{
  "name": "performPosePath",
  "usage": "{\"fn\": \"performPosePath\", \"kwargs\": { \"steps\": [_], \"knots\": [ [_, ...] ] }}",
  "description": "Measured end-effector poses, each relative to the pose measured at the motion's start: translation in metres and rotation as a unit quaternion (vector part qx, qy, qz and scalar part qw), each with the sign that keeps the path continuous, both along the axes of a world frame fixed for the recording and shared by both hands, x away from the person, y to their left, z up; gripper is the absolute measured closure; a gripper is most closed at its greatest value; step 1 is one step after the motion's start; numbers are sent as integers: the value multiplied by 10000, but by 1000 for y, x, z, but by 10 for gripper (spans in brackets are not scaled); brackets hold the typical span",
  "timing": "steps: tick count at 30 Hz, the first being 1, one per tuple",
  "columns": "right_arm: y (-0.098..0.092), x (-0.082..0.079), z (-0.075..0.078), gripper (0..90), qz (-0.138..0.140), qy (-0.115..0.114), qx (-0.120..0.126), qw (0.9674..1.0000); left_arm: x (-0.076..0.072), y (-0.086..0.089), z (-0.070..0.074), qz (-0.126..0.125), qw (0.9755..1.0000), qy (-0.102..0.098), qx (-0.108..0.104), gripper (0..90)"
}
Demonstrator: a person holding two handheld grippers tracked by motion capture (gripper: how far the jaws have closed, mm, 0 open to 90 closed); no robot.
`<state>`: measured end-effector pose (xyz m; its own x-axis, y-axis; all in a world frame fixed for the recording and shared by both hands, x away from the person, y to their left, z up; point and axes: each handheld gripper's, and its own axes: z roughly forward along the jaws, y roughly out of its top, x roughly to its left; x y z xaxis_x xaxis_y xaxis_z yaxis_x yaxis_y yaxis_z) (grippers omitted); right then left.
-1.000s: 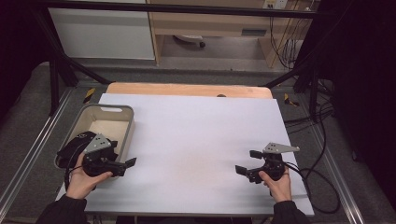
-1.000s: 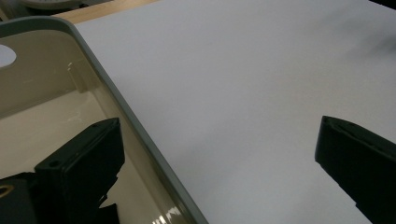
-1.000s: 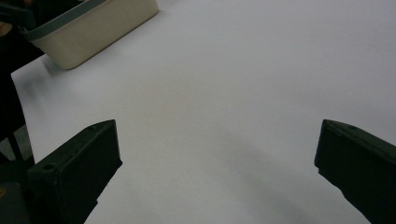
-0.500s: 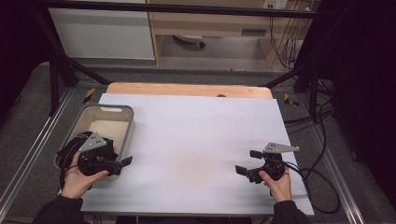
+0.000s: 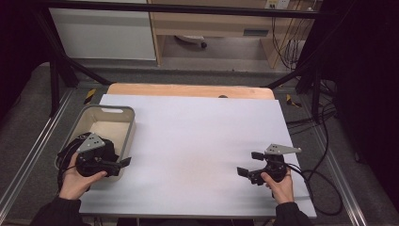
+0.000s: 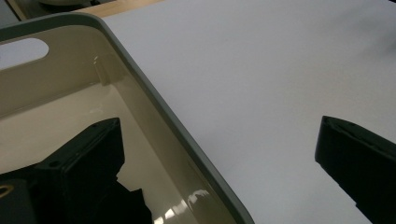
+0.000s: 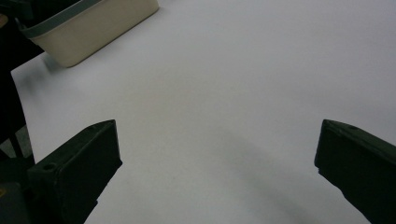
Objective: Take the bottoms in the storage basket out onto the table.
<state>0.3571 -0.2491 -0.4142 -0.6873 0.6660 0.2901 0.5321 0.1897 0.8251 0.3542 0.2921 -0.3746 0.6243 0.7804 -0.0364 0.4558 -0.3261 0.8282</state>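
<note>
High view takes in the whole white table top [image 5: 197, 155], with the left gripper [image 5: 123, 163] over the near right corner of a beige plastic bin [image 5: 109, 113] at the table's left edge, and the right gripper [image 5: 249, 164] well apart from it, low over bare table near the right edge. From above, the bin is a rounded rectangle with a grey rim and a slot handle cut in its far wall; its floor looks bare where it can be seen, though the left hand [image 5: 77, 181] and gripper cover the near end. Left gripper view adds what the high view cannot: its jaws stand wide apart and straddle the bin's right wall [image 6: 187, 135], one jaw down inside the bin and the other out over the table, with nothing between them but that wall. It also shows the bin's glossy cream inside, the grey lip along the rim and the slot handle [image 6: 23, 50] at the far end. Right gripper view shows that gripper's jaws likewise spread wide with nothing in them above plain white surface, and the bin's smooth outer wall [image 7: 93, 25] far off at the upper left.
</note>
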Motion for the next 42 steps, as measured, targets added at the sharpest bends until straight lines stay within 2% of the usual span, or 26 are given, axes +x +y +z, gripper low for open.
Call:
{"fn": "performPosePath", "kwargs": {
  "steps": [27,42],
  "knots": [
    [1,0,-1,6,16,12,-63,10000,-1,17,7,185,9998,5,10,12],
    [1,0,-1,6,14,20,-75,10000,-2,29,11,317,9994,33,127,11]
  ]
}}
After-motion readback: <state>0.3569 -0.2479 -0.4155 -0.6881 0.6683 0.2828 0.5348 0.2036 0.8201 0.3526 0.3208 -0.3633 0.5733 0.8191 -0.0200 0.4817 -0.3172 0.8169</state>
